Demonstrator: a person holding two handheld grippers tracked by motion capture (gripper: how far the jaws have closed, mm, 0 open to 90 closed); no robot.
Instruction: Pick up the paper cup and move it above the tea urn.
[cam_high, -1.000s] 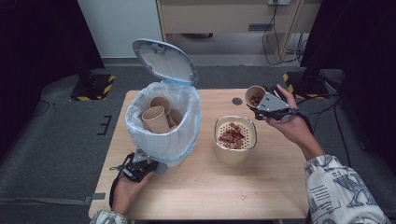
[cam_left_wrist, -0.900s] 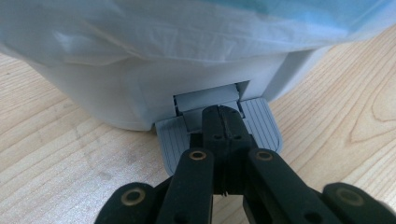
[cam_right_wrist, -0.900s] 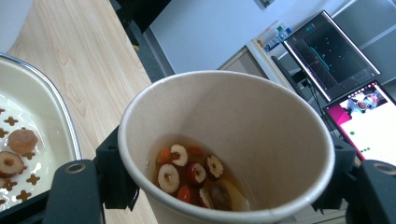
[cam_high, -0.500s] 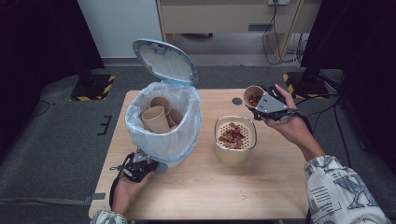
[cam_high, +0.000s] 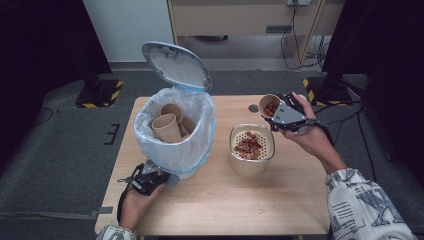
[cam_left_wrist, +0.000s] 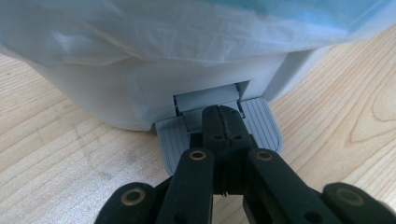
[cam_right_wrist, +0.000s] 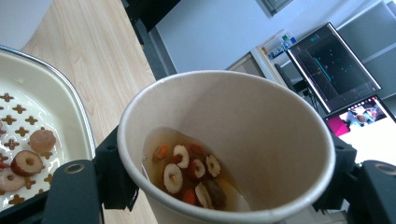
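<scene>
Light wood desk (cam_high: 220, 200) on grey carpet (cam_high: 65, 145); cabinet and cables behind. Left claw (cam_left_wrist: 223, 122) closed, pressing bin pedal (cam_left_wrist: 261, 123). Right claw (cam_high: 278, 111) clamps paper cup (cam_right_wrist: 224, 144), tilted.

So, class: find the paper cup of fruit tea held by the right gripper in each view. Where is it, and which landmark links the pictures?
High view: the paper cup is right of centre, tilted in the right gripper, above the strainer bowl.
Left gripper view: not in it; this view faces the bin pedal.
Right gripper view: it sits centre frame, between the jaws.
Shared landmark: the strainer bowl, at the left edge there.
</scene>
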